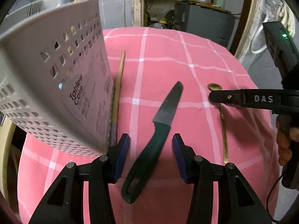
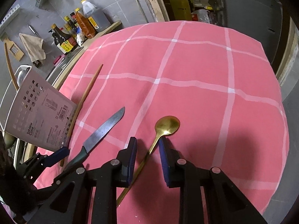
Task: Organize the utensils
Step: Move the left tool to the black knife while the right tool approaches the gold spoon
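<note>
Blue-padded fingers (image 1: 123,155) of the left gripper (image 1: 151,155) stand spread at 6 o'clock in the left wrist view, one on each side of the dark handle of the knife (image 1: 151,145), touching neither side of it as far as can be seen; the knife lies flat on the pink checked cloth (image 1: 158,56) that covers the surface, its blade aimed toward 1 o'clock; at 9 o'clock a grey perforated utensil case (image 1: 56,85) printed "Tablew Case" lies tilted on its side, and a wooden chopstick (image 1: 118,89) lies just beside its right edge, running toward 12 o'clock; at 3 o'clock a gold spoon (image 1: 223,128) lies on the cloth, its bowl partly behind a finger of the right gripper (image 1: 220,97), which reaches in from 3 o'clock.

From the right wrist view, the right gripper (image 2: 147,158) also has its fingers (image 2: 130,160) apart, straddling the thin handle of the gold spoon (image 2: 167,126); the bowl lies beyond the fingertips toward 12 o'clock; whether a pad touches the handle cannot be told; the knife (image 2: 101,132) lies at 9 o'clock, the case (image 2: 39,115) and chopstick (image 2: 87,91) farther left; bottles (image 2: 78,31) stand on a ledge at 11 o'clock.
</note>
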A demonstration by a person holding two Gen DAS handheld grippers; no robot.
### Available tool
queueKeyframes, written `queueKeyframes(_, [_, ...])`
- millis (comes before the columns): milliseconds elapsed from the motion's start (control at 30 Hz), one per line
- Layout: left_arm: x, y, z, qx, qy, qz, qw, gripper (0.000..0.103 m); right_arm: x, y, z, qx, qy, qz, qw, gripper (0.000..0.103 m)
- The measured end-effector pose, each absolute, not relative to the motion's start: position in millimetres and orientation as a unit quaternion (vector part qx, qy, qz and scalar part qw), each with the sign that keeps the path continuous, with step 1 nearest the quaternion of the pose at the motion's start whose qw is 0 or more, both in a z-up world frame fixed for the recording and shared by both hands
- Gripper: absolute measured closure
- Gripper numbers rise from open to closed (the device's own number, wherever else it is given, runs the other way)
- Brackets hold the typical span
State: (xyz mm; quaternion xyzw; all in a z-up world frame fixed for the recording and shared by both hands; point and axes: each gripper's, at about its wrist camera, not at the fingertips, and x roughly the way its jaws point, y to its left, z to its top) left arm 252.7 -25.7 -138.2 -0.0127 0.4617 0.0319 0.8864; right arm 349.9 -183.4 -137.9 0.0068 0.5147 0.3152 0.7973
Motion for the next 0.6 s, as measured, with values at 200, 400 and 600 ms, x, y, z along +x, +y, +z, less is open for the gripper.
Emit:
queueKeyframes(200, [248.5, -32.7, -137.5, 0.023, 0.446, 0.062, 0.893, 0.062, 352.6, -179.4, -138.5, 0.003, 0.513, 0.32, 0.796, 0.08])
queueKeyframes(400, [243.3, -44.9, -141.0, 0.074, 0.424, 0.095, 0.898, 0.061, 351.9, -179.4, -138.8, 0.004, 0.513, 0.323, 0.795, 0.08])
queueKeyframes(600, [246.0, -41.4, -145.5, 0.068, 0.426, 0.084, 0.898, 0.06, 350.8, -180.1, -138.9, 0.007, 0.511, 0.326, 0.795, 0.08])
